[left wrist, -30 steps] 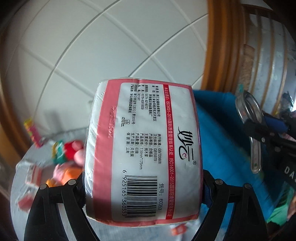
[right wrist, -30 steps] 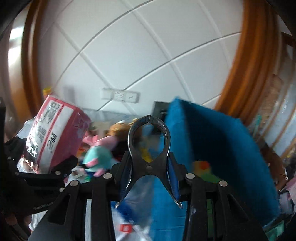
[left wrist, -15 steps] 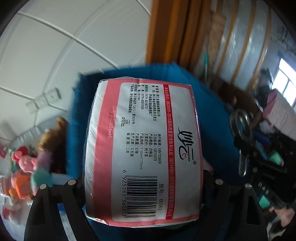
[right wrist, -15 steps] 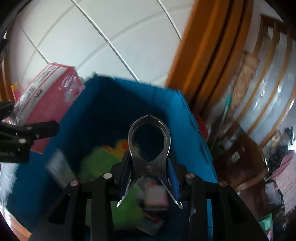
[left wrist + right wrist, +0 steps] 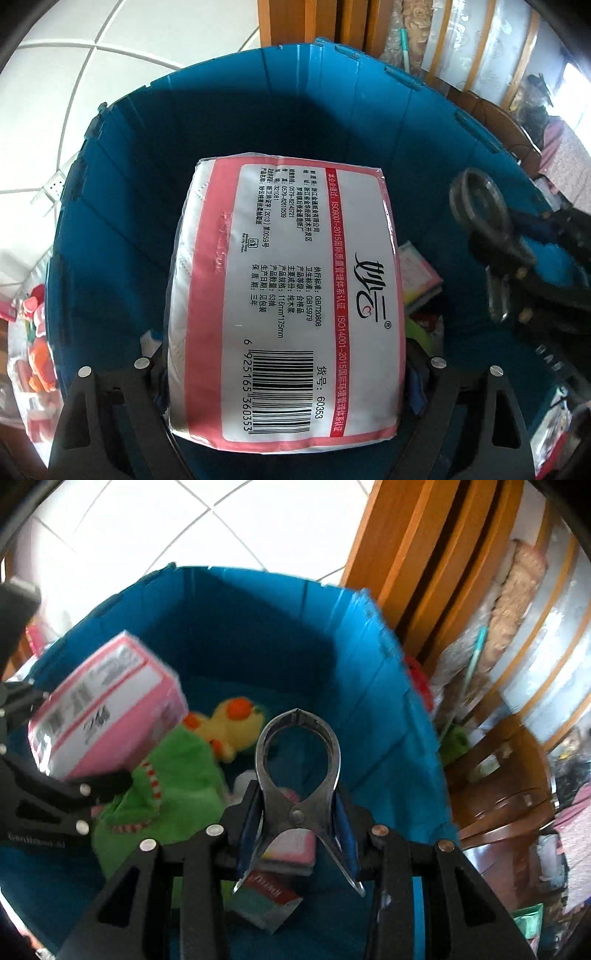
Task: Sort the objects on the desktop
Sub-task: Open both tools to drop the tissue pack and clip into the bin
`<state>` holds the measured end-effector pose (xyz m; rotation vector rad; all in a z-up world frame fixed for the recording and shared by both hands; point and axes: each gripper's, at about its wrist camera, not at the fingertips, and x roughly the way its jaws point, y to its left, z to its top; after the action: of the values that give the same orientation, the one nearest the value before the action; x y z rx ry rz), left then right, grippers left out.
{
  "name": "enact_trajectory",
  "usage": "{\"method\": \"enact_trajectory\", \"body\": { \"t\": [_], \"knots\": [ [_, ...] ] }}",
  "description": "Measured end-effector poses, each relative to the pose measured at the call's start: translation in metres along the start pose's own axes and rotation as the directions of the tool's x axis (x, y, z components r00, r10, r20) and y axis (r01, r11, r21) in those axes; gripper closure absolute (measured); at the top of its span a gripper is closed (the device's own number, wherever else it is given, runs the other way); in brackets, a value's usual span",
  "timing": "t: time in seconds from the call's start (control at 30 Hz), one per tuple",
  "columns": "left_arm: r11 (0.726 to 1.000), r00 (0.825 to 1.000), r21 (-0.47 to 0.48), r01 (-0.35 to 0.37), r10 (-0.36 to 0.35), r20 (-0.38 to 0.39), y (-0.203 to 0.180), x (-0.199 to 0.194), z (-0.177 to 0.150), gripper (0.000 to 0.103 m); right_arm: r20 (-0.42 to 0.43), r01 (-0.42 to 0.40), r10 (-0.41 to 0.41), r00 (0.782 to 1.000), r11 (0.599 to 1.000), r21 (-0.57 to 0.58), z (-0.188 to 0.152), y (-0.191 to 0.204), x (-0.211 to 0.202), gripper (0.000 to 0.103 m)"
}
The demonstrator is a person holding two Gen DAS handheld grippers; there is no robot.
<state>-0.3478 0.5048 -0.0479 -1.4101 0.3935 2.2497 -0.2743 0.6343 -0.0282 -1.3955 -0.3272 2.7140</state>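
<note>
Left tool (image 5: 284, 365) grasping tissue pack (image 5: 288, 295), over blue bin (image 5: 110, 206), centre. Right tool (image 5: 295, 830) grasping metal clip (image 5: 297, 771), bin's 3 o'clock side. Judged step: drop-off; next, lower, release both.

1. The left gripper (image 5: 284, 373) fingertips are concealed by the tissue pack (image 5: 288, 295).
2. The bin (image 5: 229, 122) floor is largely hidden behind that pack.
3. The tissue pack (image 5: 107, 709) printing is blurred in the right wrist view.
4. The toys (image 5: 37, 350) outside the bin are cut off at the edge.

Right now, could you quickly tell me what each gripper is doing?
Left gripper: shut on the tissue pack, over the blue bin.
Right gripper: shut on the metal clip.
</note>
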Motion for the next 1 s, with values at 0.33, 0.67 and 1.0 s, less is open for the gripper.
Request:
{"method": "enact_trajectory", "body": {
  "t": [0.33, 0.67, 1.0],
  "knots": [
    [0.999, 0.998, 0.019, -0.031, 0.03, 0.058, -0.007, -0.029, -0.022, 0.001, -0.009, -0.055, 0.055, 0.998, 0.998, -0.014, -0.024, -0.001, -0.005, 0.021],
    [0.996, 0.982, -0.047, -0.078, 0.085, 0.166, 0.013, -0.057, -0.038, 0.001, 0.101, -0.049, 0.044, 0.994, 0.998, 0.05, -0.027, -0.005, -0.025, 0.0],
    [0.984, 0.955, -0.147, -0.103, 0.14, 0.263, 0.039, -0.095, -0.064, 0.001, 0.167, -0.1, 0.074, 0.983, 0.983, 0.154, -0.027, -0.023, -0.028, 0.0]
  ]
}}
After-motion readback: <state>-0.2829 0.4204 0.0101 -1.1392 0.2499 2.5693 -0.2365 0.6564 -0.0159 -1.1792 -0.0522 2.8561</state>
